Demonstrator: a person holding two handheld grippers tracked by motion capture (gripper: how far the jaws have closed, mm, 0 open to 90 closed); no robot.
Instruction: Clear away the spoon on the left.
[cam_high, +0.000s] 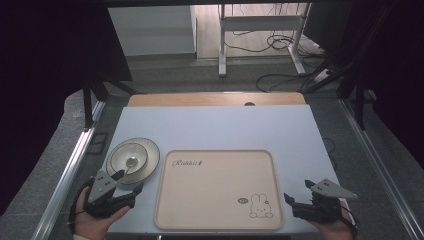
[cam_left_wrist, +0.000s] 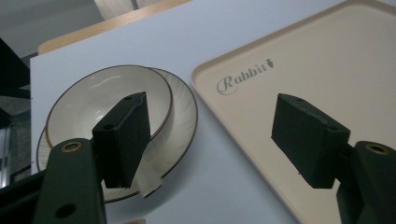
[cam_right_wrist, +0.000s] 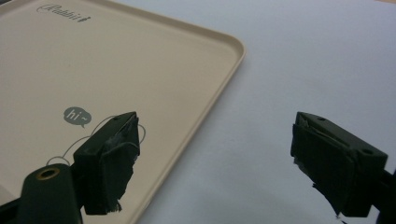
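A beige tray (cam_high: 212, 192) printed with "Rabbit" and a rabbit drawing lies at the table's near middle. Left of it a cream bowl (cam_high: 129, 157) with a dark rim sits in a wider ribbed plate (cam_high: 150, 165). My left gripper (cam_high: 129, 182) is open at the plate's near edge, and a hand holds it. In the left gripper view the gripper (cam_left_wrist: 210, 128) has one jaw over the bowl (cam_left_wrist: 93, 98) and plate (cam_left_wrist: 180, 123), the other over the tray (cam_left_wrist: 303, 60). My right gripper (cam_high: 298, 191) is open beside the tray's right near corner. In the right gripper view the gripper (cam_right_wrist: 215, 135) straddles the tray's rim (cam_right_wrist: 210, 93), holding nothing.
A pale blue-white mat (cam_high: 215, 127) covers the table, with a wooden strip (cam_high: 215, 99) along the far edge. Metal rails (cam_high: 70, 165) run along both sides. Beyond the table stand a desk frame (cam_high: 222, 45) and floor cables (cam_high: 280, 45).
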